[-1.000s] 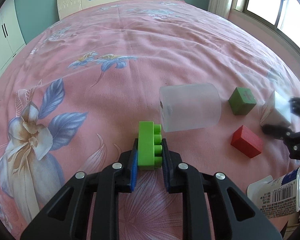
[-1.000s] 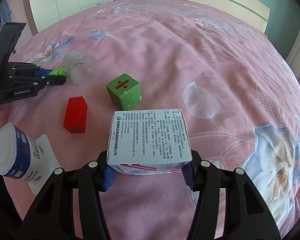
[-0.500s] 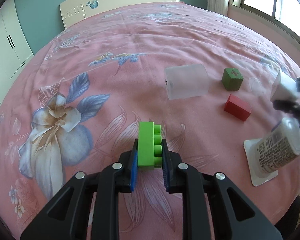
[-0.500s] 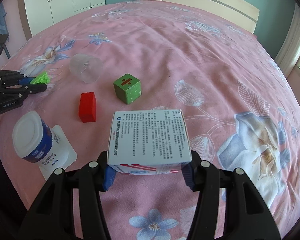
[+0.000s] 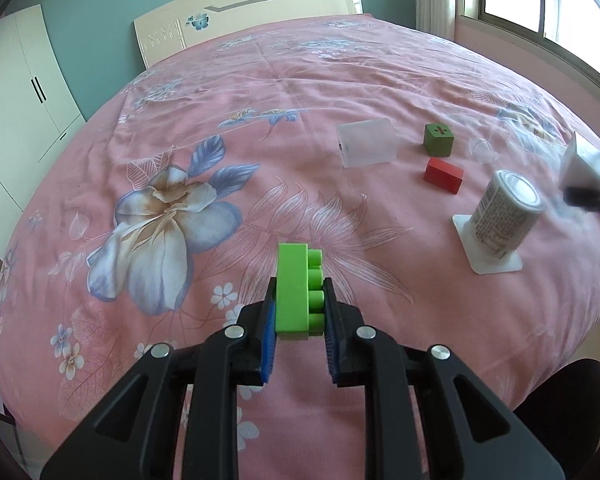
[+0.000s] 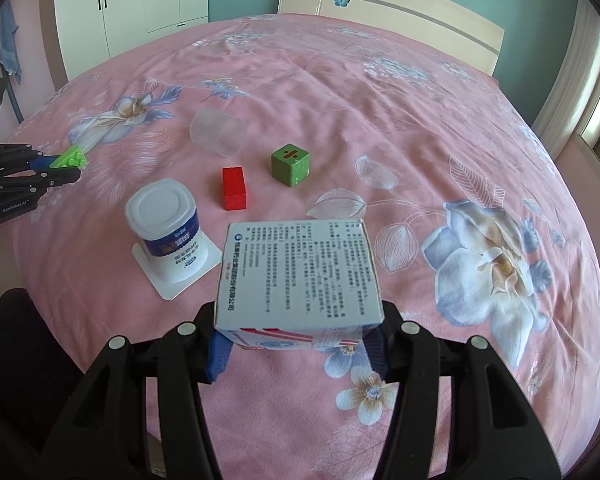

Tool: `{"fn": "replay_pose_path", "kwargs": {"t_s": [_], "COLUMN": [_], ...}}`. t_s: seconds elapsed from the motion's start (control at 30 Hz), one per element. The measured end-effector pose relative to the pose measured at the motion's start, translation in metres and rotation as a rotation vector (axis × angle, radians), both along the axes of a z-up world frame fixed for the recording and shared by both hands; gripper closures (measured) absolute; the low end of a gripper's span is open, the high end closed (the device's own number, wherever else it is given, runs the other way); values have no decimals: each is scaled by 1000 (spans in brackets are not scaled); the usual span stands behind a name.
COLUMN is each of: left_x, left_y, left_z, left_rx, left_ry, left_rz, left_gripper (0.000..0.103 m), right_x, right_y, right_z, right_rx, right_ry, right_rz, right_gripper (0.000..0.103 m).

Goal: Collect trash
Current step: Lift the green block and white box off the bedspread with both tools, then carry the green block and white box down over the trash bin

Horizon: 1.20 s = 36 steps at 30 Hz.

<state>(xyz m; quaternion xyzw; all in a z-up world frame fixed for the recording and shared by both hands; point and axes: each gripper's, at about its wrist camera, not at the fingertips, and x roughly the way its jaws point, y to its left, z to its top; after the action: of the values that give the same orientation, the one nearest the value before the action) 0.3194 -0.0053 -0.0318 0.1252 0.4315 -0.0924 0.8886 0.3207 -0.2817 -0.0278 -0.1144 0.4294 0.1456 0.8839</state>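
Pink floral bedspread [image 5: 340, 92] fills both views, left gripper [image 5: 300, 316] clamped on green toy brick [image 5: 298, 292] at lower centre, right gripper [image 6: 296, 340] clamped on white printed carton [image 6: 296, 272] at lower centre, yogurt cup [image 6: 168, 228], red block [image 6: 234, 188], green cube [image 6: 291, 165] and clear cup [image 6: 218, 132] lying mid-frame on the bed.

A cluster of obstacles is found on the right half of the pink bedspread [image 5: 260, 128] in the left wrist view — a toppled translucent cup [image 5: 367, 148], a green cube [image 5: 438, 140], a red block [image 5: 443, 175] and an upturned yogurt tub [image 5: 504, 220]. Narrow gaps are left between them; none is seen touching another. Open cloth is offered to the left and toward the headboard [image 5: 252, 16] — nothing is seen standing there.
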Motion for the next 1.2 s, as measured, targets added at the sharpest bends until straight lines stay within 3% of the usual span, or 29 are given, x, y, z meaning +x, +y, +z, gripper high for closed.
{"fn": "replay_pose_path", "kwargs": {"t_s": [0.27,0.53,1.2], "left_x": [-55,-107,-183], "left_y": [8,7,5], "left_z": [16,14,-38], "left_rx": [20,36,76], "left_ry": [-28,-29,42], "left_rz": [-19,-62,-125], "left_gripper": [80,80,80], "right_x": [-67,-124,-203], "right_y": [8,19,72], "right_z": [29,33,-18], "right_rx": [2,-5,-4], "right_ry": [-47,-63,6], "right_rz": [-1,24,128], "right_gripper": [48,48,48]}}
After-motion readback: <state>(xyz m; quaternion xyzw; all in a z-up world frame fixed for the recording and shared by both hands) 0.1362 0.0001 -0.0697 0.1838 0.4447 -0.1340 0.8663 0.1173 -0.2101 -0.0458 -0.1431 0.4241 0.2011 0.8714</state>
